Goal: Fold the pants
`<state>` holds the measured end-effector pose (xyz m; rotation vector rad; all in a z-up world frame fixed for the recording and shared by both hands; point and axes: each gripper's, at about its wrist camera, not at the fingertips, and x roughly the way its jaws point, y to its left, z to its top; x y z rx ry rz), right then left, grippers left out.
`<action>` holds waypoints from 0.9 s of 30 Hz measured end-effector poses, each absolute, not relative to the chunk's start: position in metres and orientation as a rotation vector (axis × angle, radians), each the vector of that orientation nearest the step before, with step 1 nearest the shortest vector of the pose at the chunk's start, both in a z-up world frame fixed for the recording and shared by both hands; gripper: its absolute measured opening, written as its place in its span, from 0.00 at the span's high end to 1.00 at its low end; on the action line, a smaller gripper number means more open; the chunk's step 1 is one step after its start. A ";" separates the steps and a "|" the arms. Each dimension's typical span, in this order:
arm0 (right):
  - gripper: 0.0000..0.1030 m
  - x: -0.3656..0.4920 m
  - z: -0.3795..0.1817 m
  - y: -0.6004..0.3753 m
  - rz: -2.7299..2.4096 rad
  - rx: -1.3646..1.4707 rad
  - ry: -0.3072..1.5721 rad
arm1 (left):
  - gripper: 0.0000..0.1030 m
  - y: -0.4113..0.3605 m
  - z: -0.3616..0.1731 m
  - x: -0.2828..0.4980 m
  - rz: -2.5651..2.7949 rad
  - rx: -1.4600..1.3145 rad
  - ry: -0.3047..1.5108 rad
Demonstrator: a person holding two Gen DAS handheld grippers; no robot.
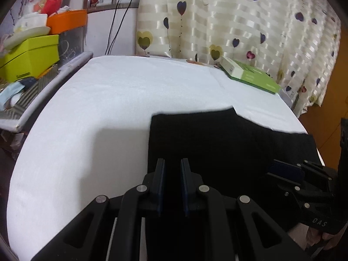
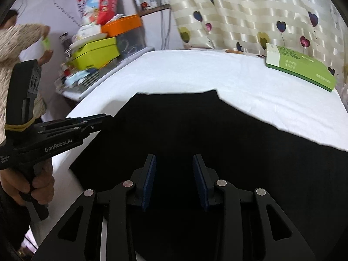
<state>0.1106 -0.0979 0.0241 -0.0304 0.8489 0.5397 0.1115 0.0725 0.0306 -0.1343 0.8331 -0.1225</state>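
Left wrist view: left gripper (image 1: 173, 167) low over near edge of black pants (image 1: 217, 139), jaws a narrow gap apart, nothing seen clamped.
Right wrist view: right gripper (image 2: 174, 163) above pants (image 2: 195, 126), jaws wide apart, empty.
Pants: flat on white sheet (image 1: 97, 108), stepped far edge at 12 o'clock.
Green box (image 2: 304, 69): 2 o'clock, well apart.
Step, judged: picking up near edge for next fold.
Tip: pinch both layers, lift both sides level, lay edge-to-edge w/ far hem.
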 end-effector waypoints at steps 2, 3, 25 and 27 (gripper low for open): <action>0.65 0.097 0.017 -0.095 0.560 -0.068 0.858 | 0.85 0.066 0.026 0.097 -0.129 -0.127 0.841; 0.65 0.095 0.010 -0.092 0.554 -0.097 0.879 | 0.85 0.062 0.021 0.094 -0.132 -0.125 0.857; 0.65 0.009 0.028 -0.162 0.423 -0.089 0.818 | 0.84 -0.015 0.022 0.020 -0.200 -0.067 0.852; 0.65 0.004 0.030 -0.171 0.394 -0.083 0.813 | 0.84 -0.023 0.021 0.016 -0.212 -0.054 0.852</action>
